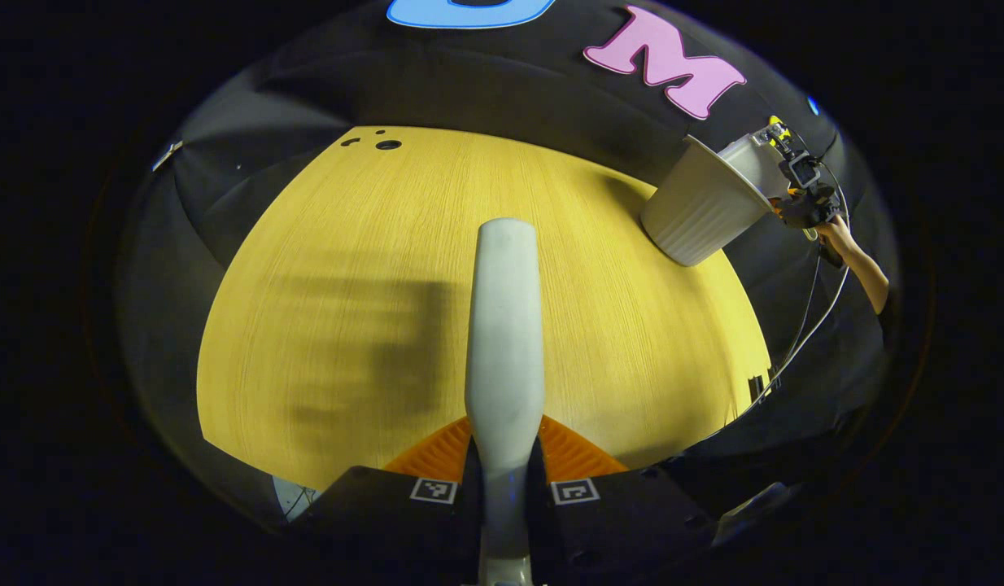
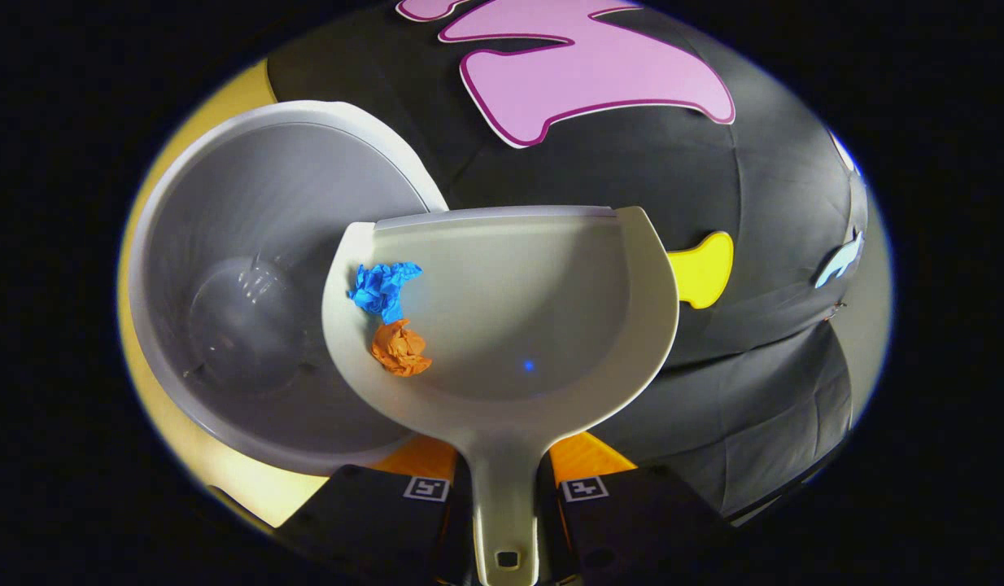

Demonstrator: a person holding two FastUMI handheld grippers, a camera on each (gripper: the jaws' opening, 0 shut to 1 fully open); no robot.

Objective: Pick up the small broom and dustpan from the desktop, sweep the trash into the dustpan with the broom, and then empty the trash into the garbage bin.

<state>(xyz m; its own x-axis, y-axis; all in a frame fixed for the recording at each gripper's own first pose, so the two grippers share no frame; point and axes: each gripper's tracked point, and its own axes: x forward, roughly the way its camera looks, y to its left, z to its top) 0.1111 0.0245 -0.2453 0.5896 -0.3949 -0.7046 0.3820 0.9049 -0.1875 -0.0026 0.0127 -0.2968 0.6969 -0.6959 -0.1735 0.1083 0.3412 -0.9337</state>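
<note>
Right gripper (image 2: pixel 506 488) clamps the dustpan (image 2: pixel 510 325) by its stiff handle, held beside the open garbage bin (image 2: pixel 250 244). Two light paper wads (image 2: pixel 392 317) should slide out easily. Left gripper (image 1: pixel 504 488) grips the broom handle (image 1: pixel 504 325) over the desktop (image 1: pixel 323 285).

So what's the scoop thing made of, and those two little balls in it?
The dustpan looks like smooth pale plastic: one moulded piece with a soft sheen. The blue ball and the orange ball look like crumpled paper, full of sharp creases, though thin foil or tissue can't be ruled out.
</note>
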